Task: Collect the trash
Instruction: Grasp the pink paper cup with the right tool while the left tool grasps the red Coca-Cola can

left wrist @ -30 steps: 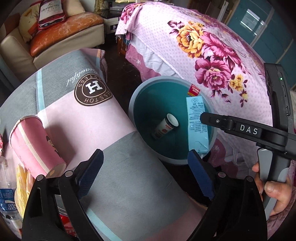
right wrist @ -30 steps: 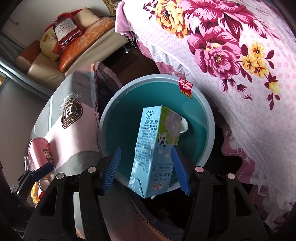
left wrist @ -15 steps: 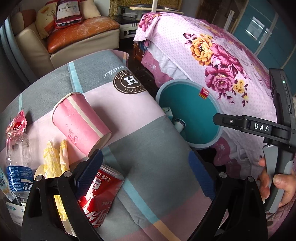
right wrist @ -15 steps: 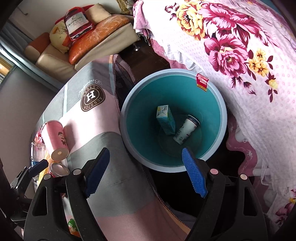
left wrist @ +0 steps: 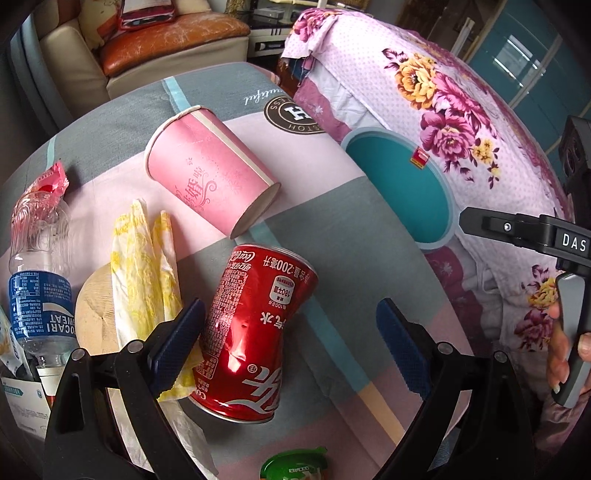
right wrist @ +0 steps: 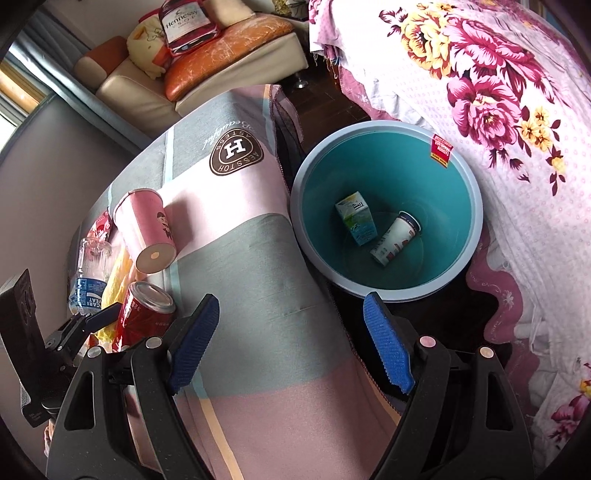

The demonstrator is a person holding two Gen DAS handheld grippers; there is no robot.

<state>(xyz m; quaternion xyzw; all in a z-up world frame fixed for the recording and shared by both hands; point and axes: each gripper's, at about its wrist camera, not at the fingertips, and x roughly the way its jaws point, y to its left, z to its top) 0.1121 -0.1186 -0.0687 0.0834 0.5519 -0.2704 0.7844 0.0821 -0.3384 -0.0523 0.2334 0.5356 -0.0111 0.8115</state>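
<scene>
"Hennessy V.S.O.P" on bottle-shaped cushion (right wrist: 188, 22); "DAS" on right hand-held gripper (left wrist: 524, 230); "200" on red can (left wrist: 255, 328).

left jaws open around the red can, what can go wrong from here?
1. The red can is dented and lies on its side, so it may roll or slip as the left gripper closes.
2. The yellow napkin touches the near jaw and could get pinched along with it.
3. The pink cup lies close and could be knocked.

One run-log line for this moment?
left gripper: open over red can | right gripper: open, holding nothing | bin: carton, small cup
</scene>
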